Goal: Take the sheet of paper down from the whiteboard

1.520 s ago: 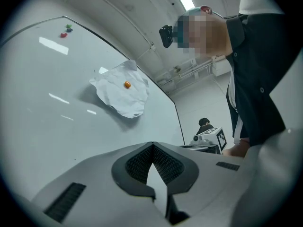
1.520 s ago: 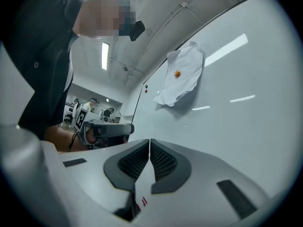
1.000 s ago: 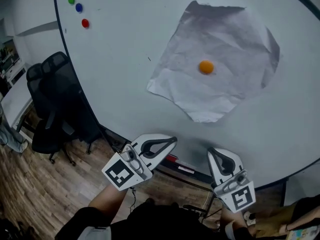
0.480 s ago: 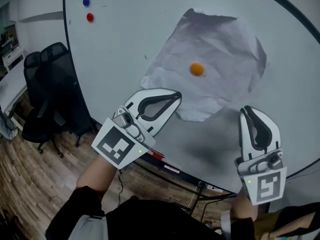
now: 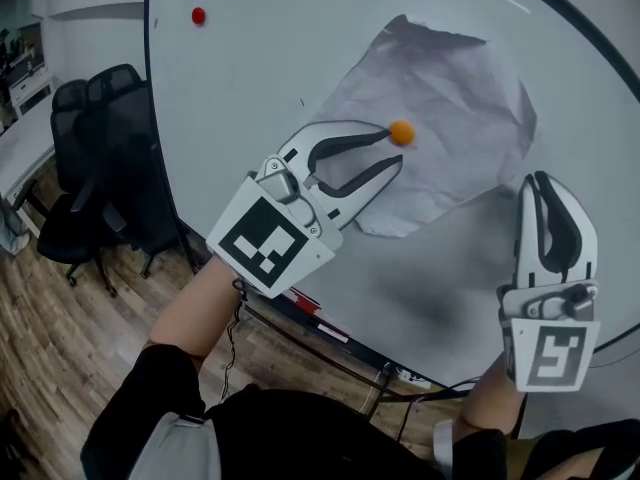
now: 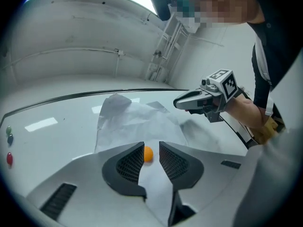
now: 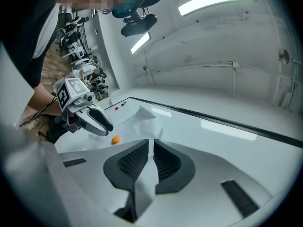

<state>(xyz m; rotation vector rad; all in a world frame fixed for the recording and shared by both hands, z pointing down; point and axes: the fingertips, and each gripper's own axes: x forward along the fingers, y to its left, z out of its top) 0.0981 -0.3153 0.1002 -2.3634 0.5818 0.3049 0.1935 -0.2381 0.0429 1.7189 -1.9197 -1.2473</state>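
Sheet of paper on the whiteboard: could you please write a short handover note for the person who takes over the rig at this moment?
Left claw: open, its jaws have just been opening; the orange magnet lines up between them, not gripped.
Right claw: shut, empty, off the sheet's lower right edge.
Sheet of paper: crumpled, on the whiteboard, pinned by that one magnet.
Done: nothing removed yet.
Left: probably pull off the magnet, catch the sheet, take it down.
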